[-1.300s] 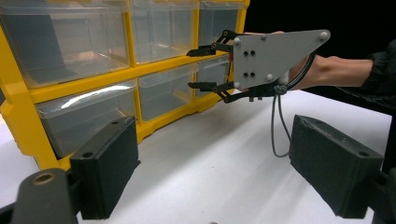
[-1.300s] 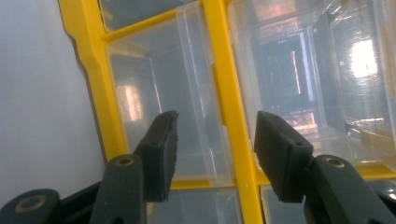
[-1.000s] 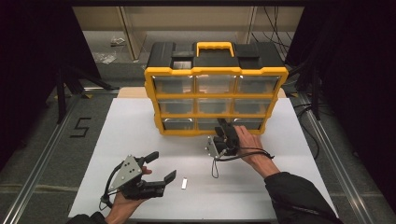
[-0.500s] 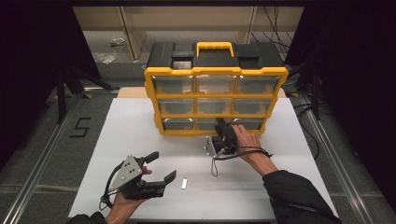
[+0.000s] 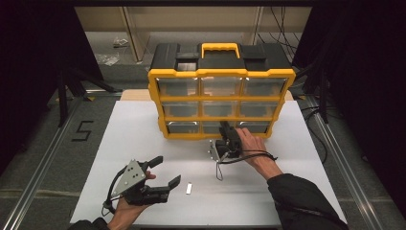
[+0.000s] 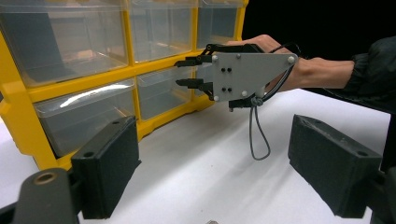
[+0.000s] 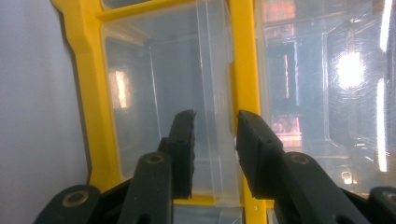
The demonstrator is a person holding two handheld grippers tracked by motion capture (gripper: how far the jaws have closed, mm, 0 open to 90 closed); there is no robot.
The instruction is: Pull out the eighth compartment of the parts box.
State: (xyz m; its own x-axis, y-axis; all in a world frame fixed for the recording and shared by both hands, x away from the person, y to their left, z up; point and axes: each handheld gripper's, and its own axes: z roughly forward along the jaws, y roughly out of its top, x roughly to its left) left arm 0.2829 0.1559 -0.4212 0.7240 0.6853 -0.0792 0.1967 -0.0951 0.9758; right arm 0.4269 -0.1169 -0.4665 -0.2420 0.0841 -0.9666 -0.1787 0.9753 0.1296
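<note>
Near left gripper — small white piece.

From my station I see a white rectangular tabletop with a small pale flat strip lying near its front edge. A black numeral five is marked on the grey floor to the left, beside a long metal rail. A black stand rises behind it. Farther back, some pale scraps lie on the floor, and dark cables hang at the upper right.
</note>
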